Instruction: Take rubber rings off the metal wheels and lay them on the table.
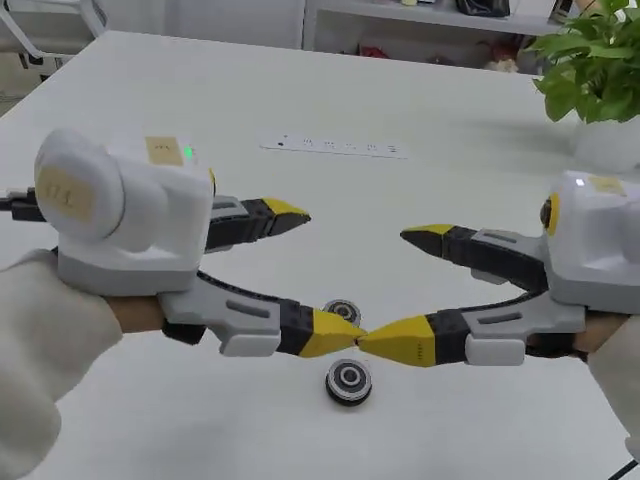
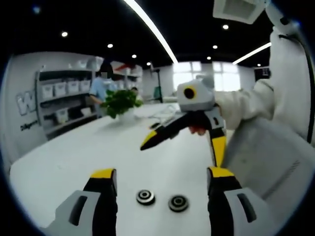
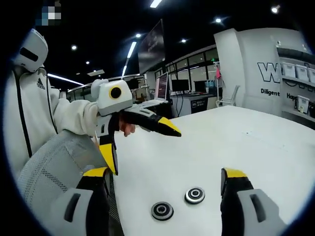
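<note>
**Head view**
- Landmark: the near wheel (image 1: 349, 381) lies flat on the white table (image 1: 200, 100).
- Far wheel (image 1: 343, 309): just behind the near wheel and apart from it, partly hidden by jaw tips.
- Rubber ring (image 1: 333, 381): the dark band round the near wheel, seated on it.
- Your left gripper (image 1: 327, 277): up and left of the near wheel, jaws spread wide with nothing between them.
- Your right gripper (image 1: 385, 287): up and right of the near wheel, jaws also apart and empty. Its lower tip meets your left gripper's lower tip just above the near wheel.
- Power strip (image 1: 335, 146): well beyond the near wheel.
- Potted plant (image 1: 590, 60): far beyond the near wheel, to the right.

**Left gripper view**
- Near wheel (image 2: 178, 202): on the table, between your own parted jaws.
- Far wheel (image 2: 145, 196): just left of the near wheel, not touching it.
- Right gripper (image 2: 179, 156): above the near wheel, claw gaping.

**Right gripper view**
- Near wheel (image 3: 162, 210): low between your own open jaws.
- Far wheel (image 3: 195, 195): just right of the near wheel.
- Left gripper (image 3: 146, 151): above and left of the near wheel, jaws apart.
</note>
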`<action>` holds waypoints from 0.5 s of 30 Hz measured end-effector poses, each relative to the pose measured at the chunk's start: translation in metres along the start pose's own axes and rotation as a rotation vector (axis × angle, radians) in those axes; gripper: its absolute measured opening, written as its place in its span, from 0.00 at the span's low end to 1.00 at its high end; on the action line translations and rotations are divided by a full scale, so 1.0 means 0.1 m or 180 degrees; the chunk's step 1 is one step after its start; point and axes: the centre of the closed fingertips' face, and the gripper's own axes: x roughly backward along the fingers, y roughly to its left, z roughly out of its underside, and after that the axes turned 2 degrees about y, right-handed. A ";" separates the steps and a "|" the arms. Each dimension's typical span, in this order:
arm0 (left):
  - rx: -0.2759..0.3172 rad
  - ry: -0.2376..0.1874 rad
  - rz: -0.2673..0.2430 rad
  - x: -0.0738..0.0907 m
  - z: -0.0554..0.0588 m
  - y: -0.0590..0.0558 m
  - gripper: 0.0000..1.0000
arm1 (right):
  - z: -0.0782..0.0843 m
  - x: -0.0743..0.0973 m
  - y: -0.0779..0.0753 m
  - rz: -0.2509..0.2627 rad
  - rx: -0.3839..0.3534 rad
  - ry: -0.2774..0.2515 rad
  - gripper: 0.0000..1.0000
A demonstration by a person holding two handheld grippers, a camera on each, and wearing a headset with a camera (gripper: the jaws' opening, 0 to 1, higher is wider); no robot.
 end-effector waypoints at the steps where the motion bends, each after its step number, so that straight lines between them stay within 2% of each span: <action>1: 0.0005 0.0008 0.0007 -0.01 0.03 -0.01 0.73 | 0.04 -0.01 0.01 -0.0031 -0.0002 0.0009 0.86; 4: 0.0016 0.0093 0.0007 -0.06 0.17 -0.02 0.71 | 0.14 -0.04 0.03 -0.0098 -0.0038 0.0072 0.80; 7: 0.0020 0.0154 0.0034 -0.09 0.27 -0.04 0.67 | 0.26 -0.05 0.06 -0.0156 -0.0043 0.0156 0.76; 9: 0.0046 0.0172 0.0024 -0.11 0.31 -0.05 0.64 | 0.34 -0.07 0.08 -0.0177 -0.0075 0.0205 0.73; 11: 0.0012 0.0221 0.0052 -0.14 0.35 -0.09 0.62 | 0.44 -0.08 0.09 -0.0188 -0.0013 0.0345 0.69; 12: -0.0061 0.0271 0.0079 -0.15 0.38 -0.11 0.60 | 0.47 -0.09 0.08 -0.0167 -0.0039 0.0380 0.69; 15: -0.0078 0.0265 0.0097 -0.17 0.39 -0.14 0.56 | 0.53 -0.11 0.11 -0.0189 -0.0089 0.0436 0.69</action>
